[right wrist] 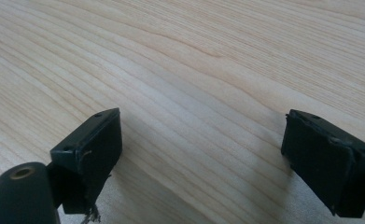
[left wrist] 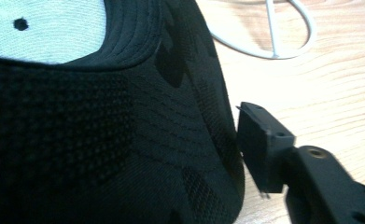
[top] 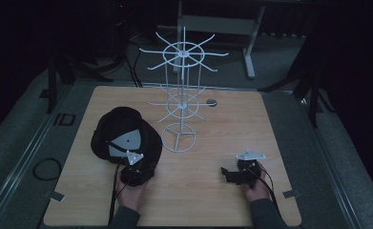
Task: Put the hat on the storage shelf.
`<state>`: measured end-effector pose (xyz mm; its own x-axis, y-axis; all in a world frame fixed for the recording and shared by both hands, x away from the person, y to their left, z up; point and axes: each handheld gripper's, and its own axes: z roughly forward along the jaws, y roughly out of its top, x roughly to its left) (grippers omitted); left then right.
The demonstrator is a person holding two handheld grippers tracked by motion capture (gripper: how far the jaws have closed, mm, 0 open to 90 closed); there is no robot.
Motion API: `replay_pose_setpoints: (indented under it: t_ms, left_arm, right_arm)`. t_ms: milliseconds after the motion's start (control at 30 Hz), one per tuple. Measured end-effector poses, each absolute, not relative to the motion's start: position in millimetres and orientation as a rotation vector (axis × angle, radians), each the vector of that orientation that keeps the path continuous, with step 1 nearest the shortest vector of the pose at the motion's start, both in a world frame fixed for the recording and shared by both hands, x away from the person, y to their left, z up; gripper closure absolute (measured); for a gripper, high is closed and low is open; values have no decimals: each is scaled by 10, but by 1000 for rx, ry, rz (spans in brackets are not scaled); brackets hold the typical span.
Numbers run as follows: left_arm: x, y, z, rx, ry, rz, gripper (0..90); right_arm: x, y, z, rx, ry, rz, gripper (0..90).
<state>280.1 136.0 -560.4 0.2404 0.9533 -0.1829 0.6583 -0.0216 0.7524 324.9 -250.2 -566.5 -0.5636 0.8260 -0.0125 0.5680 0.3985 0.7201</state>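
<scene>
A black cap (top: pixel 122 131) with a light grey panel (top: pixel 126 141) lies on the wooden table (top: pixel 212 129), left of the middle. My left gripper (top: pixel 132 161) reaches into its near edge from the person's left hand. In the left gripper view the cap (left wrist: pixel 105 130) lies between the jaws of my left gripper (left wrist: pixel 138 154). One pad (left wrist: pixel 259 144) stands right at the cap's side, and the other is hidden under the fabric. My right gripper (top: pixel 226 174) rests at the front right, pointing left. Its jaws stand wide open over bare wood (right wrist: pixel 201 158).
A white wire display stand (top: pixel 181 95) with two tiers of hooks rises just right of the cap, its ring base (left wrist: pixel 283 51) close to the cap's edge. A small dark disc (top: pixel 212 102) lies behind it. Metal rails border the table.
</scene>
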Motion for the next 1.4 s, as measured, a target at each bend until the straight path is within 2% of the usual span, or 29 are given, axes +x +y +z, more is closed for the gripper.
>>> replay_pose_setpoints:
  t_ms: [133,667,1033,1400]
  left_arm:
    - [2796,1391,-5503,1745,1478,531,605]
    - [2872,1688,-5253,1656,1502,478,721]
    - [2874,1814,-5139,1580,1510,486,846]
    - [2888,1856,-5067,1584,1508,513,868]
  right_arm:
    - [3249,-2502,-5665,1204,2293,966,123]
    - [3249,-2501,-5665,1204,2293,966,122]
    - [3249,-2502,-5665,1204,2293,966,123]
    - [3249,-2501,-5665,1204,2293,966,122]
